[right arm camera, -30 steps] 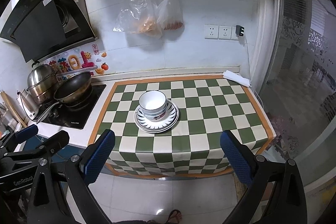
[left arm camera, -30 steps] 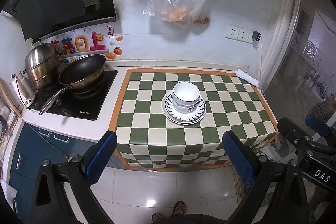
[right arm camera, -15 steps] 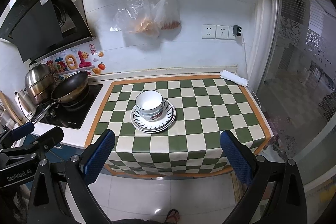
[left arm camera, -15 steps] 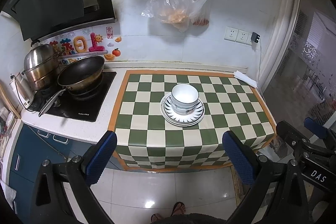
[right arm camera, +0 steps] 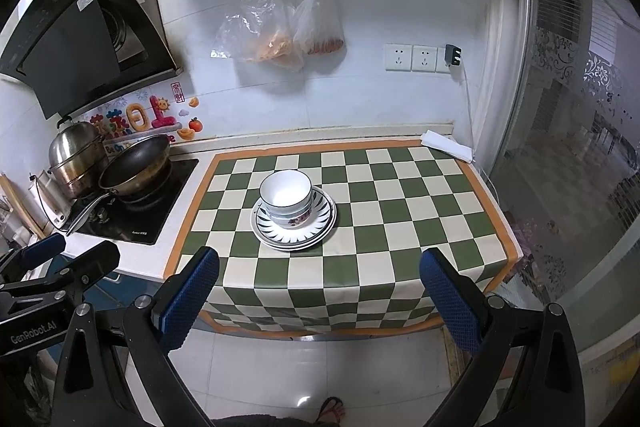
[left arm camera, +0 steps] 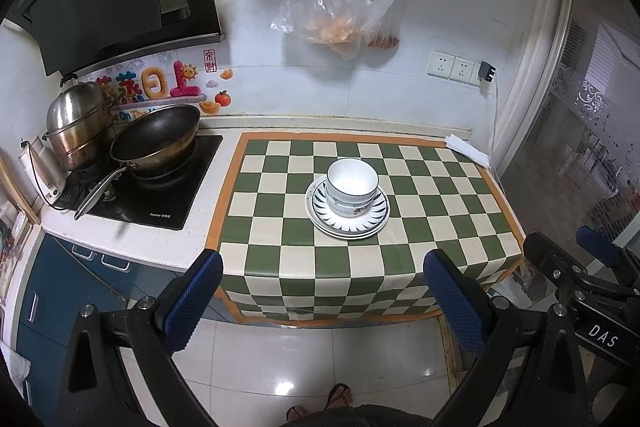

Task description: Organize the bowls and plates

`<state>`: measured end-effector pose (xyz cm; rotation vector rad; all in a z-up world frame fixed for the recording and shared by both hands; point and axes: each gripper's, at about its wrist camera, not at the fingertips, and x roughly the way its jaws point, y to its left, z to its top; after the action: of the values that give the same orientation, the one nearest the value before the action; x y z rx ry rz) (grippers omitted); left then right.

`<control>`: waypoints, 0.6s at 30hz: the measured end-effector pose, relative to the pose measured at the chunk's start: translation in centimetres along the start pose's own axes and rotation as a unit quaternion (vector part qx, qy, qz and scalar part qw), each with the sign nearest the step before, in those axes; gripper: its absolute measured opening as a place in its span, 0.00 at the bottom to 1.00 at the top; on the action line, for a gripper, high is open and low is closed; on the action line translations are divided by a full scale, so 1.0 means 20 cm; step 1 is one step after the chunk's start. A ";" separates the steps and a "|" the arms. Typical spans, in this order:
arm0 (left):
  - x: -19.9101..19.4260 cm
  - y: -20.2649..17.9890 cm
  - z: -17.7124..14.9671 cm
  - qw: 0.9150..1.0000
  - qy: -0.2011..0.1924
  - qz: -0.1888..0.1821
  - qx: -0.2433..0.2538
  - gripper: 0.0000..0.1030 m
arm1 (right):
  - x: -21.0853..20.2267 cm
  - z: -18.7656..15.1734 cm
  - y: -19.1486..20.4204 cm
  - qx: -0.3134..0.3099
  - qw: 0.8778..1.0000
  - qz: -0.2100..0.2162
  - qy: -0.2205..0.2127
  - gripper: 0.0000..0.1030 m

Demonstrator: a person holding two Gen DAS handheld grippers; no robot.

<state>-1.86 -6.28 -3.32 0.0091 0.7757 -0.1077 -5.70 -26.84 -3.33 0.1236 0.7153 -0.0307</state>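
White bowls [left arm camera: 352, 185] [right arm camera: 286, 199] sit nested in a stack on patterned plates [left arm camera: 374, 223] [right arm camera: 320, 227], in the middle of a green-and-cream checkered counter mat [left arm camera: 280, 235] [right arm camera: 380, 227]. My left gripper [left arm camera: 324, 301] hangs open and empty over the floor, well short of the counter's front edge. My right gripper [right arm camera: 320, 297] is likewise open and empty, held back from the counter. Each gripper shows at the edge of the other's view: the right gripper [left arm camera: 580, 267] at the right, the left gripper [right arm camera: 52, 267] at the left.
A black wok [left arm camera: 156, 139] [right arm camera: 134, 165] and a steel pot [left arm camera: 78, 123] [right arm camera: 76, 159] stand on the stove left of the mat. Plastic bags [left arm camera: 340, 15] [right arm camera: 280, 31] hang on the wall. A folded cloth [left arm camera: 466, 149] [right arm camera: 446, 145] lies at the back right. A person's sandalled feet [left arm camera: 320, 403] are on the tiled floor.
Both grippers have drawn slightly back from the counter; the stack looks a bit smaller and farther. The bowls and plates have not moved.
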 end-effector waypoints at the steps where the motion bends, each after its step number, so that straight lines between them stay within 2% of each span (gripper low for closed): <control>1: 0.00 0.00 0.00 1.000 0.000 0.000 -0.001 1.00 | 0.00 0.00 0.00 0.000 1.000 0.000 0.000 0.99; 18: -0.01 0.01 -0.02 1.000 0.002 0.002 -0.003 1.00 | 0.00 -0.01 0.00 0.001 1.000 0.000 0.001 0.99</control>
<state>-2.23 -6.06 -3.37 0.0049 0.7801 -0.1018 -5.84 -26.73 -3.49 0.1260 0.7180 -0.0314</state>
